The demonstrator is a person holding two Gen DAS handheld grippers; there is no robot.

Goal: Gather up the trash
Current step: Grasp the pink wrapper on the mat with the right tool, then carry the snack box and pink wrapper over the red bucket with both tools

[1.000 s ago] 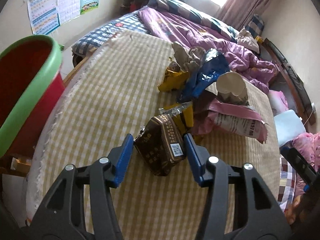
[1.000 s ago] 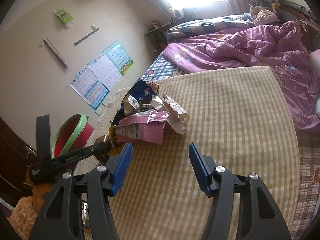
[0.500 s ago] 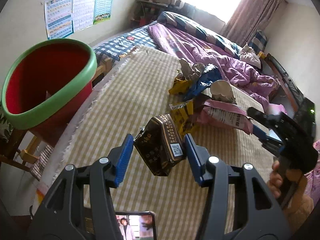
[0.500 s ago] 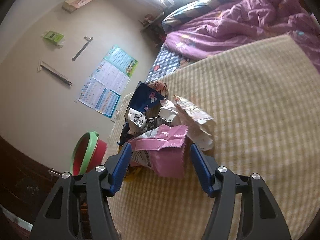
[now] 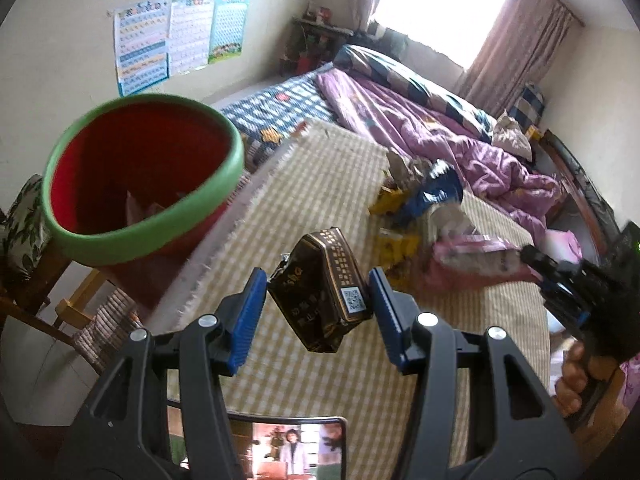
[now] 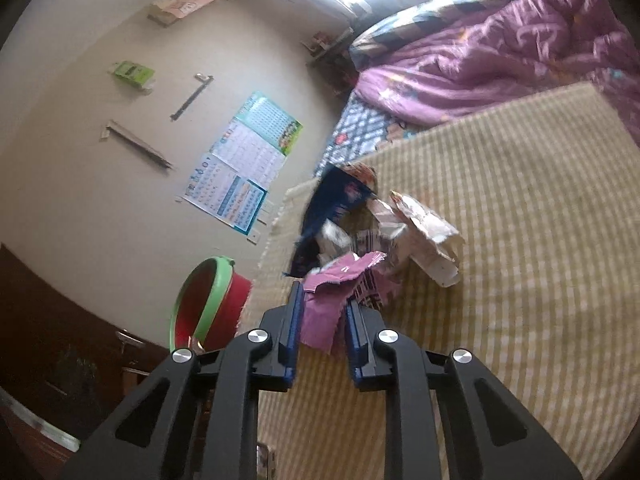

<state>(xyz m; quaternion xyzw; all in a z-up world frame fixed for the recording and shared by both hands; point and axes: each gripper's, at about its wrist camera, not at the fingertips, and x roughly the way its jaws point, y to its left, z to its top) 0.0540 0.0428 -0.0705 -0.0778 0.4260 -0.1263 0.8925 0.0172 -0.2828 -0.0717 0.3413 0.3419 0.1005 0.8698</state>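
Dark brown snack packet (image 5: pixel 323 289) clamped between the blue-padded jaws of the left gripper (image 5: pixel 318 300), lifted clear of the yellow checked mat (image 5: pixel 304 376), QR label facing the camera. Red bucket with green rim (image 5: pixel 136 184) just left of the mat edge, below and left of the packet, some paper already inside. Pink wrapper (image 6: pixel 334 300) pinched in the narrow jaws of the right gripper (image 6: pixel 322 320), torn edge sticking up between the pads. Behind it, remaining trash pile (image 6: pixel 376 224) on the mat: dark blue bag (image 6: pixel 336 200), pale crumpled wrappers, yellow scraps (image 5: pixel 394 240). Purple quilt (image 5: pixel 432 128) heaped on the bed beyond. Charts (image 5: pixel 176 36) on the wall. Phone screen (image 5: pixel 296 450) at the lower edge of the left view.
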